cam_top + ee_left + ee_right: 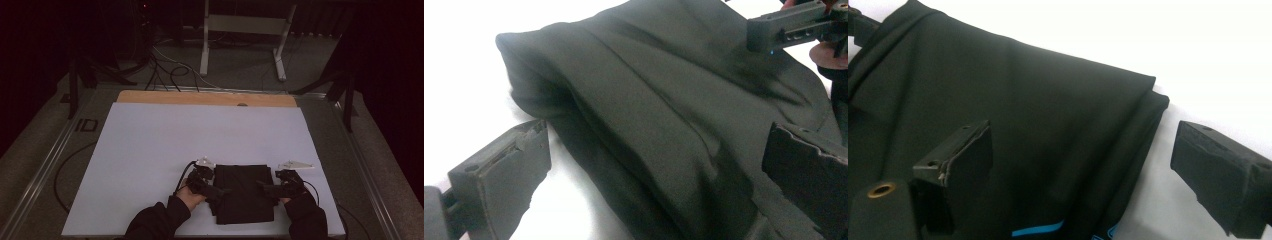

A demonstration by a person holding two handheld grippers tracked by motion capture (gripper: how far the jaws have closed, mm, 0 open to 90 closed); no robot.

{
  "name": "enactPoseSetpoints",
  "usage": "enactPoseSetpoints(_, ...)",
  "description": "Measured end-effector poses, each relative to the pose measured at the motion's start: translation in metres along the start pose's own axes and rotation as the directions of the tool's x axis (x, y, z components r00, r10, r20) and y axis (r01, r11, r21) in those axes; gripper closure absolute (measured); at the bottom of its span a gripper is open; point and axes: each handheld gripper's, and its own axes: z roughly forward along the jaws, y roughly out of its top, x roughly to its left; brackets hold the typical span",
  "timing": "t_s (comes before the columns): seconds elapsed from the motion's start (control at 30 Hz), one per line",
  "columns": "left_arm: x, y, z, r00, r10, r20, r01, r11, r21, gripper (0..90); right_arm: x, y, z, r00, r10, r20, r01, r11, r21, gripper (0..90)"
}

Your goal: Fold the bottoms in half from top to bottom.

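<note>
On white tabletop [150, 150], folded black cloth [244, 192]

The high view is dim and murky, the room beyond the surface [150, 145] sinking into near black with a reddish tinge at the edges, and only the pale sheet catching a flat, cool light. The folded dark cloth [244, 192] reads as a featureless black patch there, soft and low in detail. In the left gripper view the white ground blows out to pure glare, while the cloth's folds show soft grey shading; the near jaws blur. The right gripper view is just as overexposed on the white, jaws soft-edged, a faint shadow hugging the cloth's edge.
</note>
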Motion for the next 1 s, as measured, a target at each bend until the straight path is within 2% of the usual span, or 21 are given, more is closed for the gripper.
enactPoseSetpoints(0.17,0.001,0.0,0.001,0.9999,-0.011,0.006,0.011,0.9999,0.004,0.0,-0.003,-0.003,0.004,0.9996,0.027,-0.01,-0.027,0.999,0.03,9.8)
enactPoseSetpoints(0.33,0.001,0.001,0.002,0.9998,-0.002,0.021,0.001,1.0,0.009,0.0,-0.006,-0.004,0.011,0.9981,0.053,-0.031,-0.051,0.997,0.065,9.9)
enactPoseSetpoints(0.47,0.0,0.0,0.003,0.9996,-0.009,0.027,0.009,1.0,-0.002,8.8,-0.007,-0.003,0.01,0.9969,0.065,-0.046,-0.061,0.996,0.069,11.9)
enactPoseSetpoints(0.53,-0.001,0.001,0.003,0.9998,-0.013,0.018,0.013,0.9999,0.003,10.8,-0.006,-0.003,0.01,0.9938,0.086,-0.071,-0.081,0.994,0.069,12.9)
enactPoseSetpoints(0.57,0.0,0.001,0.003,0.9994,-0.026,0.025,0.026,0.9997,-0.001,15.0,-0.006,-0.003,0.011,0.9928,0.088,-0.081,-0.082,0.994,0.073,13.4)
enactPoseSetpoints(0.63,0.002,0.001,0.003,0.999,-0.037,0.026,0.037,0.9993,-0.002,18.8,-0.002,-0.002,0.012,0.9914,0.081,-0.102,-0.074,0.994,0.075,13.6)
enactPoseSetpoints(0.7,0.003,0.001,0.003,0.9986,-0.044,0.031,0.044,0.999,-0.002,24.4,0.002,-0.002,0.013,0.9941,0.057,-0.093,-0.049,0.995,0.083,14.8)
enactPoseSetpoints(0.73,0.004,0.001,0.003,0.9982,-0.053,0.03,0.053,0.9986,-0.001,28.5,0.003,-0.002,0.013,0.9931,0.056,-0.103,-0.047,0.995,0.087,14.9)
enactPoseSetpoints(0.83,0.006,0.001,0.003,0.9975,-0.06,0.037,0.06,0.9982,-0.004,38.2,0.009,-0.001,0.014,0.997,0.013,-0.076,-0.006,0.995,0.096,16.3)
enactPoseSetpoints(0.87,0.006,0.001,0.004,0.9973,-0.059,0.043,0.059,0.9983,-0.001,41.0,0.01,-0.001,0.014,0.9977,0.003,-0.068,0.004,0.995,0.101,18.8)
enactPoseSetpoints(0.9,0.006,0.001,0.004,0.9972,-0.059,0.046,0.059,0.9983,0.0,42.9,0.012,-0.001,0.014,0.9978,-0.005,-0.066,0.011,0.995,0.099,25.3)
enactPoseSetpoints(0.93,0.006,0.001,0.005,0.9974,-0.058,0.041,0.058,0.9983,-0.001,44.4,0.013,-0.001,0.014,0.9978,-0.005,-0.067,0.012,0.995,0.096,27.1)
enactPoseSetpoints(1.0,0.004,0.001,0.007,0.9977,-0.053,0.043,0.053,0.9986,0.0,47.8,0.014,-0.001,0.014,0.9987,-0.026,-0.044,0.03,0.995,0.097,34.5)
